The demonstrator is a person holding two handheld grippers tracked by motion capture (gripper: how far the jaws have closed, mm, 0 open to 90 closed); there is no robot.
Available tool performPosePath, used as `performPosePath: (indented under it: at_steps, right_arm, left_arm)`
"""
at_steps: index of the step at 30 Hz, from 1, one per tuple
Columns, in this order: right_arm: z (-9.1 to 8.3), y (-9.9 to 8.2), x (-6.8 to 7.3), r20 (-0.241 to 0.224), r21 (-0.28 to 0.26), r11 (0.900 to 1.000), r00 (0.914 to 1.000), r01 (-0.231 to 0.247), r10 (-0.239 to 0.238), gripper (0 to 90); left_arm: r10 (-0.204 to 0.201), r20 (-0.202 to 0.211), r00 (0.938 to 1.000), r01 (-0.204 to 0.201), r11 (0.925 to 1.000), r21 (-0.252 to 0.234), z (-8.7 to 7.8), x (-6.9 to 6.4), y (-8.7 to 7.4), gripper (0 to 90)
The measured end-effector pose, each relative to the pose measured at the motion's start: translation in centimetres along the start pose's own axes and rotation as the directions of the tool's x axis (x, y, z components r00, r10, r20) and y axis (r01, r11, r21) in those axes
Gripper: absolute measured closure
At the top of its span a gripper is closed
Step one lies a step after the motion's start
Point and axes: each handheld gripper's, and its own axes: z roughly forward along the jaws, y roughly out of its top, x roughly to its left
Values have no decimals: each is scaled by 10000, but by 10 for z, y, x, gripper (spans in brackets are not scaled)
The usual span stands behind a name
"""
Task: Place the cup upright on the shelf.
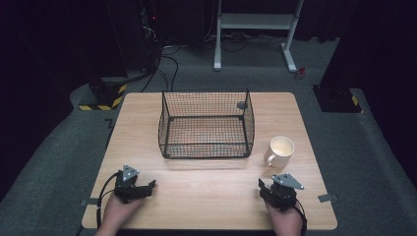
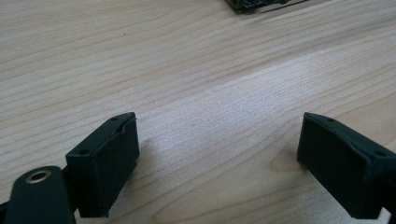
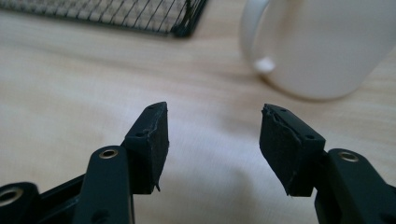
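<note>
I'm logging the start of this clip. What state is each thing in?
Wire basket: upright, open top, nothing inside.
Mug: upright on the table right of the basket, apart from it; looks empty.
Left gripper: open, holding nothing.
Right gripper: open, holding nothing, pointed toward the mug.

In the right gripper view the mug (image 3: 322,46) is blurred and cut by the top and right edges, so its rim is out of sight. The basket (image 3: 140,16) there is cropped to a blurred corner. In the left gripper view only a dark scrap of basket (image 2: 261,4) meets the top edge.
</note>
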Motion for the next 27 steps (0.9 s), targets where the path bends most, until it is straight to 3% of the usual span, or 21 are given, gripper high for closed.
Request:
performPosePath:
  at_steps: [3,4,8,11,13,14,17,18,22,24,27]
  right_arm:
    - [5,14,0,189,-323,9990,9993,-307,313,434]
    - [10,22,1,475,-492,9981,9980,-382,405,435]
    - [16,34,-1,925,-772,9950,9932,-632,703,472]
    - [22,42,-4,934,-746,9929,9907,-926,994,533]
    - [26,46,-5,941,-689,9922,9894,-1040,1103,627]
    - [27,48,-5,860,-650,9932,9911,-966,1020,748]
    - [25,47,-4,866,-621,9947,9924,-820,872,804]
    - [19,42,-5,897,-673,9961,9940,-573,633,895]
    - [-1,27,-16,1070,-867,9951,9926,-477,569,884]
    - [-8,23,-20,1209,-934,9943,9906,-523,634,783]
    - [-9,26,-20,817,-947,9918,9922,-861,939,714]
  left_arm:
    - [18,13,10000,-18,10000,9,0,0,0,130]
    - [9,10,10000,-9,10000,-4,0,0,0,130]
    - [32,28,10000,-32,10000,7,0,0,0,130]
    - [32,29,10000,-32,10000,7,0,0,0,130]
    - [31,30,10000,-31,10000,3,0,0,0,130]
    - [31,30,10000,-31,10000,4,0,0,0,130]
    - [31,30,10000,-32,10000,6,0,0,0,130]
    - [35,33,10000,-35,10000,5,0,0,0,130]
    - [38,33,10000,-38,10000,4,0,0,0,131]
    - [36,32,10000,-36,10000,2,0,0,0,131]
    - [33,31,10000,-33,10000,3,0,0,0,131]
